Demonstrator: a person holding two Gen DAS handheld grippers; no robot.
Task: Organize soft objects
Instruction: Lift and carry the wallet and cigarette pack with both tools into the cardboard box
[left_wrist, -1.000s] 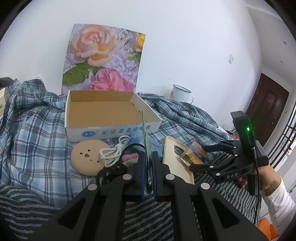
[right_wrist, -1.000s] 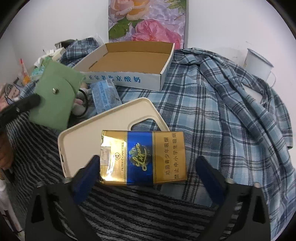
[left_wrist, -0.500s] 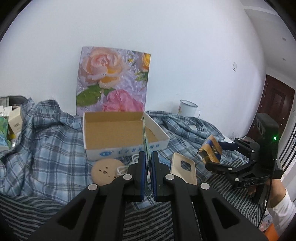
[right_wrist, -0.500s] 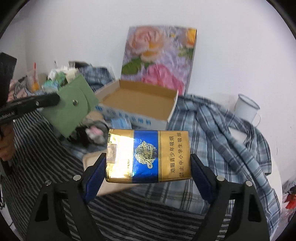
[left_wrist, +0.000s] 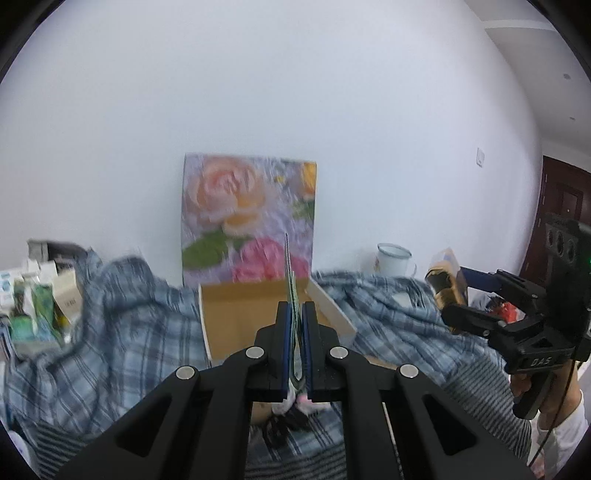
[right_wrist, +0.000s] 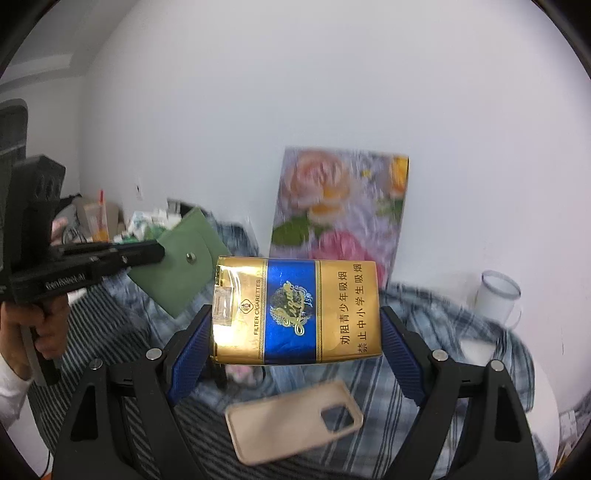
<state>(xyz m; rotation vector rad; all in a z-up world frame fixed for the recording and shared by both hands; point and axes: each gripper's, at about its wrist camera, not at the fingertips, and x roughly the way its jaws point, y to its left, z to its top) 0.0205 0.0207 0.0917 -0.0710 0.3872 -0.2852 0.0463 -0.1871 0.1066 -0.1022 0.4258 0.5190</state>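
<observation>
My left gripper is pinched tight on the green pouch, held edge-on above the open cardboard box. My right gripper clamps the cigarette pack across its wide span. Below, a beige phone case lies on striped and plaid cloth; a rose picture leans against the white wall, with a white mug to its right.

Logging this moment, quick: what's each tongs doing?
Left tongs: shut on the green pouch.
Right tongs: shut on the cigarette pack.
</observation>
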